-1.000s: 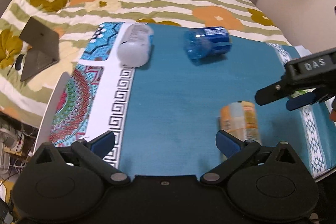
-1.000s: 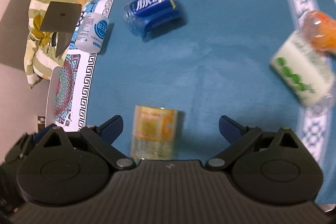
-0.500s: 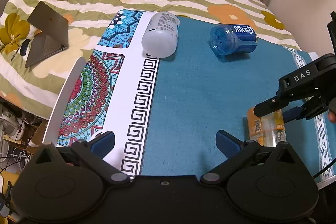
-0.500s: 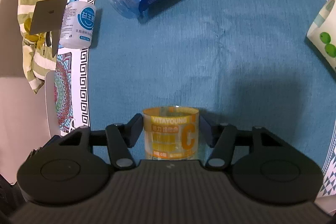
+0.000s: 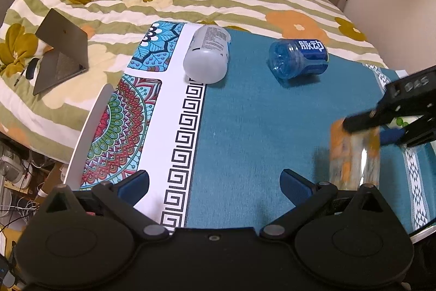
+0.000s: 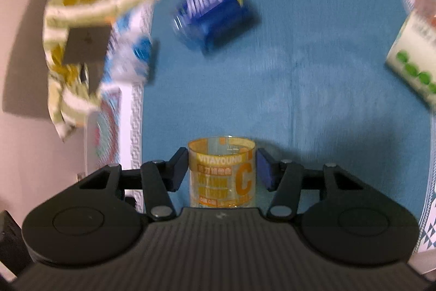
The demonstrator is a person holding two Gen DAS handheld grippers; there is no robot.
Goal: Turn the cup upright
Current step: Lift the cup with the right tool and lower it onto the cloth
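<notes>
My right gripper (image 6: 222, 168) is shut on a clear cup with orange print (image 6: 222, 176), one finger on each side of it. In the left wrist view the same cup (image 5: 354, 154) is blurred at the right, held by the right gripper (image 5: 381, 127) and standing nearly upright above the teal cloth (image 5: 245, 127). My left gripper (image 5: 215, 182) is open and empty above the near edge of the cloth, left of the cup.
A blue cup (image 5: 298, 59) and a white cup (image 5: 207, 56) lie on their sides at the far end of the cloth. A white cup with green dots (image 6: 414, 62) lies at the right. A laptop (image 5: 60, 48) sits on the floral quilt.
The right gripper closed on the orange-print cup, lifted it and is swinging it; the right view is now blurred. The left gripper drew back and stayed open.
</notes>
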